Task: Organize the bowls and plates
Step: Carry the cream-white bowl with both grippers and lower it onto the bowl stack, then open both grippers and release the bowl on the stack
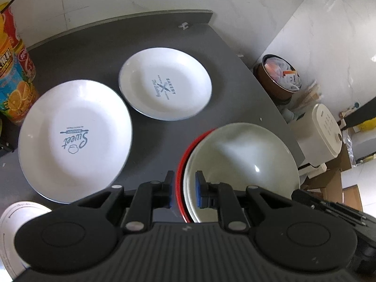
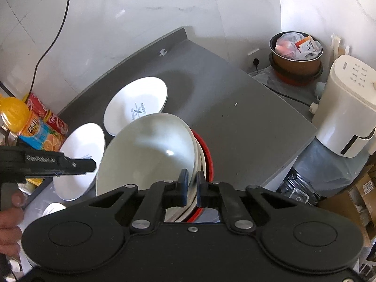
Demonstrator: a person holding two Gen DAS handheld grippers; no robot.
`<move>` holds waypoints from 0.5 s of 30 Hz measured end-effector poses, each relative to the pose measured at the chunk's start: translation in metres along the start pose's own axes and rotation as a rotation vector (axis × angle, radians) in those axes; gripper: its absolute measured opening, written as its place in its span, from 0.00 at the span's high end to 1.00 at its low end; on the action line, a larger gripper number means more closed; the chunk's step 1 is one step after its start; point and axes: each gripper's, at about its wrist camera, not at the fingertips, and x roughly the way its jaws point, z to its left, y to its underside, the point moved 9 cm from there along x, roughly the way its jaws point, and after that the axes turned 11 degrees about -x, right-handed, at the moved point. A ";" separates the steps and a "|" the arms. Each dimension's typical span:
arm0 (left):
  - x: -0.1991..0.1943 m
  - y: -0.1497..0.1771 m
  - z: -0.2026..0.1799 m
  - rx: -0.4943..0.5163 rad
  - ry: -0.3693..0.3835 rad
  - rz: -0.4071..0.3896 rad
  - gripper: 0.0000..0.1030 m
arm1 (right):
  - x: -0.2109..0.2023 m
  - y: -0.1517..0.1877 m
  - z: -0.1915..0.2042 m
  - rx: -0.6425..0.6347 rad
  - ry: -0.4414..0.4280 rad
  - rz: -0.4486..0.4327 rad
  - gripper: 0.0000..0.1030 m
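Blue-padded left tongs (image 1: pixel 184 189) and right tongs (image 2: pixel 192 188) each pinch the stacked bowls' (image 2: pixel 145 152) rim.

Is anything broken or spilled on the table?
Nothing looks broken or spilled. The bowl stack is tipped up, not flat, because both tongs, left and right, pinch its rim. Two plates lie flat.

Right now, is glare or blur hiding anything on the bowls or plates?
Left wrist view: a small glare spot inside the grey bowl, its rim motion-blurred; plate lettering still legible. Right wrist view: the same bowl shows a highlight and soft reflections; fisheye bends the table edge.
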 end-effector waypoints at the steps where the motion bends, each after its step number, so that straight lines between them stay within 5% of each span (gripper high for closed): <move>1: 0.000 -0.001 0.001 -0.007 -0.003 -0.002 0.85 | 0.002 0.001 0.000 -0.008 0.002 0.004 0.93; 11: -0.009 -0.005 0.015 -0.111 -0.048 -0.044 0.84 | -0.003 -0.013 -0.003 -0.023 -0.100 0.013 0.91; 15: -0.021 -0.009 0.026 -0.176 -0.078 -0.100 0.69 | -0.010 -0.030 0.006 -0.070 -0.164 -0.013 0.89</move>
